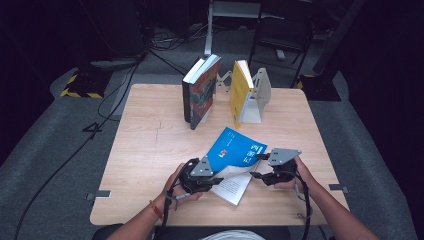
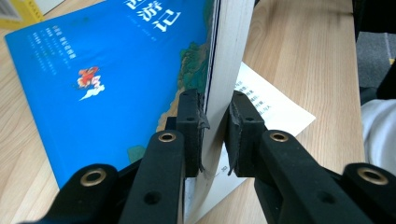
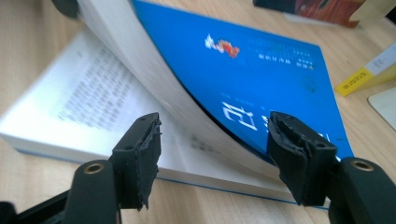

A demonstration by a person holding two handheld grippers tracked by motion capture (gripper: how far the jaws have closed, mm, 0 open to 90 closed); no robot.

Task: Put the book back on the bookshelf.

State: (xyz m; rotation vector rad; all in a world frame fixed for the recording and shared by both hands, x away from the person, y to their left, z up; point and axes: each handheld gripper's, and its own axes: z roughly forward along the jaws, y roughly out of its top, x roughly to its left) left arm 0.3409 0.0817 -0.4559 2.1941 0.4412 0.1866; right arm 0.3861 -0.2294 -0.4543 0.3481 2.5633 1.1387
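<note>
A blue-covered book point(image 1: 236, 150) lies open near the front middle of the wooden table point(image 1: 145, 150). Its cover and a thick block of pages are lifted above the printed pages point(image 1: 232, 188) lying flat. My left gripper point(image 1: 218, 180) is shut on that lifted block; in the left gripper view the pads of the left gripper point(image 2: 215, 133) press either side of the page edge beside the blue cover point(image 2: 93, 79). My right gripper point(image 1: 256, 167) stands open at the book's right edge. In the right gripper view the right gripper point(image 3: 215, 154) straddles the curved, lifted pages point(image 3: 154, 79) without touching them.
At the back of the table a dark book point(image 1: 200, 92) stands upright. A yellow book point(image 1: 239, 92) leans on a white bookend point(image 1: 261, 95). Bare wood lies to the left. Cables and stands crowd the dark floor beyond.
</note>
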